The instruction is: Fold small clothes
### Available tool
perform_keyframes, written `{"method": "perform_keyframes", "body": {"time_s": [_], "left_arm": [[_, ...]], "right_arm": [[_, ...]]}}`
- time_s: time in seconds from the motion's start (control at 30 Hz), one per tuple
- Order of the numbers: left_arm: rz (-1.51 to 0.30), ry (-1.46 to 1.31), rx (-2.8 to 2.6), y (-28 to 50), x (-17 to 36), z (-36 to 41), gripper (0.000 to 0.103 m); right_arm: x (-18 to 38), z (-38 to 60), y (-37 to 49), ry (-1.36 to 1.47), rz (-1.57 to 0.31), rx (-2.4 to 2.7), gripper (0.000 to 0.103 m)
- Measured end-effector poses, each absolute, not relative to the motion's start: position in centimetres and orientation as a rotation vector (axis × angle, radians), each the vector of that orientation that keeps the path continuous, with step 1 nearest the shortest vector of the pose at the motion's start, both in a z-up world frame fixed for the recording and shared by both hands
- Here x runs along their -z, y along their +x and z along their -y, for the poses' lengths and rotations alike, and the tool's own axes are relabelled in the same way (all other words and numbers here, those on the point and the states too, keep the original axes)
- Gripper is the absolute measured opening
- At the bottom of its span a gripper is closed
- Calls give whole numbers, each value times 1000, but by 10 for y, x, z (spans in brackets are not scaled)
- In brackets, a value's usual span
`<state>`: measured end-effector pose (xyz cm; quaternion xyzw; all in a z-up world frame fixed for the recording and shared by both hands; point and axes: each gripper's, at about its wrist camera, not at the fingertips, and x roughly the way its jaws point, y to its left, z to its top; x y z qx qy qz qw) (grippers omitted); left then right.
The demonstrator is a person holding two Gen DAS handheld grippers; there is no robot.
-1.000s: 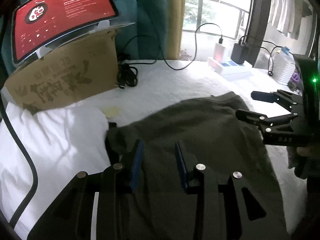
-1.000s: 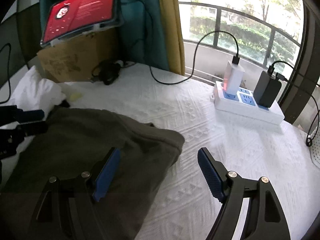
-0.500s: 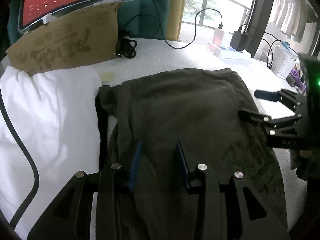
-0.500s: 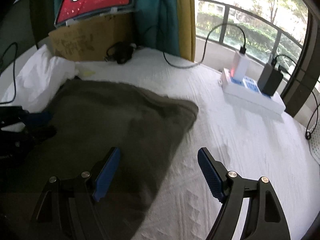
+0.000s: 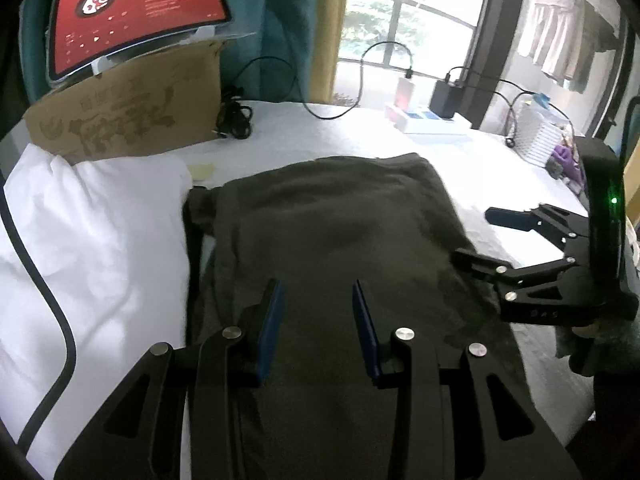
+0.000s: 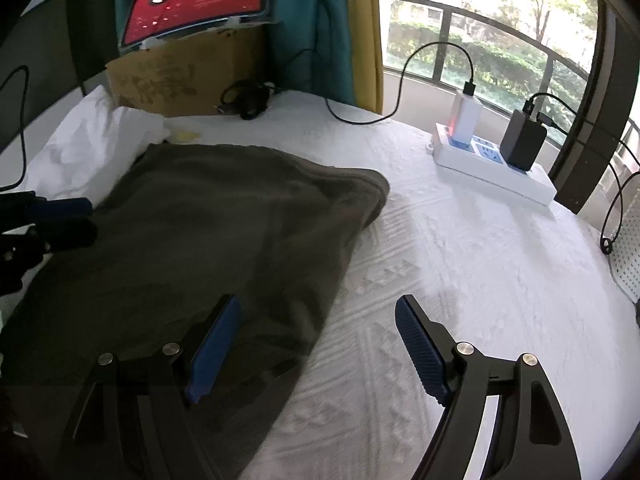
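Note:
A dark olive garment (image 5: 336,232) lies spread on the white bed cover (image 6: 460,248); it also shows in the right wrist view (image 6: 224,224). My left gripper (image 5: 318,304) is open and empty, hovering over the garment's near part. My right gripper (image 6: 318,320) is open wide and empty, straddling the garment's right edge; it also shows in the left wrist view (image 5: 480,236). The left gripper's fingers (image 6: 60,220) show at the garment's left edge in the right wrist view.
A white cloth (image 5: 88,224) lies left of the garment. A cardboard box (image 5: 124,116) with a red tablet (image 5: 136,12) stands at the back. A white power strip (image 6: 492,160) with chargers and cables sits back right. A white basket (image 5: 540,136) stands far right.
Both grippers have drawn back and risen a little over the garment, staying open. The garment lies spread flatter than a second ago.

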<state>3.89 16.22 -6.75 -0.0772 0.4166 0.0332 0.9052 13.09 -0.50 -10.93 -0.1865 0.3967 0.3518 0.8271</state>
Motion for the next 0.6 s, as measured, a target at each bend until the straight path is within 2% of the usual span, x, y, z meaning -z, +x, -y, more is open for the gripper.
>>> {"method": "perform_keyframes", "body": {"time_s": [0.6], "left_arm": [[-900, -197, -80, 8, 95, -144, 35]], "right_arm": [[121, 12, 73, -436, -890, -829, 81]]}}
